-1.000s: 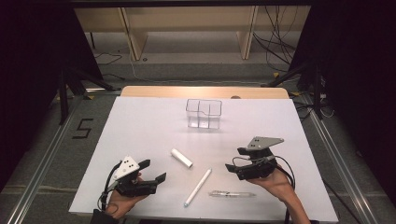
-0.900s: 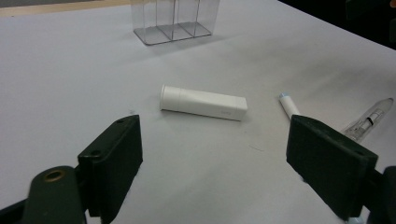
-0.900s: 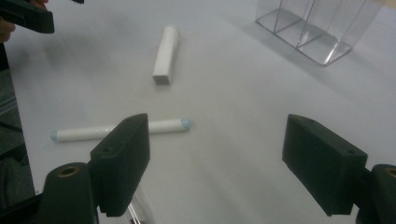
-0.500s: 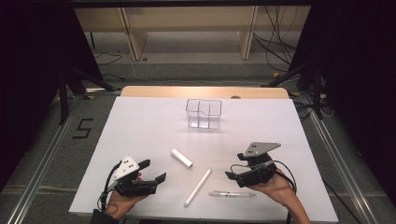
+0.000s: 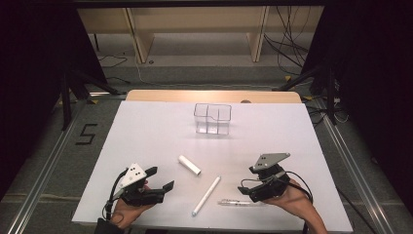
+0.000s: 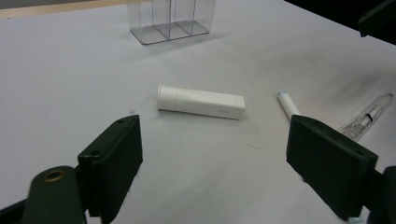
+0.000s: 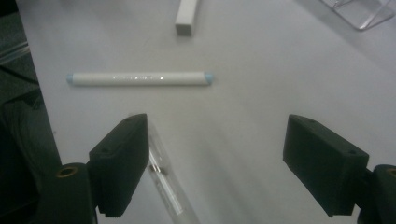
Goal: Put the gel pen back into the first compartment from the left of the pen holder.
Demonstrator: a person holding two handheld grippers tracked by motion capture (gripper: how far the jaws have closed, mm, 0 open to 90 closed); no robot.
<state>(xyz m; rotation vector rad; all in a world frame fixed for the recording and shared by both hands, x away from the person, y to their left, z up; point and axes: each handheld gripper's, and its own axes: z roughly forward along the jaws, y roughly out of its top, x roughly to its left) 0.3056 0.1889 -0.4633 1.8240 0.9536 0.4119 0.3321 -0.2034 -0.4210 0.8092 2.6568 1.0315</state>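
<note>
In the right gripper view, a clear pen [image 7: 163,186] is seen lying just beside the left jaw of the right hand-held gripper [image 7: 215,172], whose jaws stand wide with nothing between them. From the high view it is placed near the bench's [image 5: 146,126] front edge, beside a white marker [image 5: 206,195]. The left hand-held gripper [image 5: 158,179], also wide and empty, is faced toward a white tube [image 6: 201,101]. Open bench is left up to the clear organizer [image 5: 212,118].

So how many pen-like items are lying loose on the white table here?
3. A short white tube lies mid-table, a long white marker just right of it toward the near edge, and a clear pen beside the right gripper. None looks hidden.
</note>
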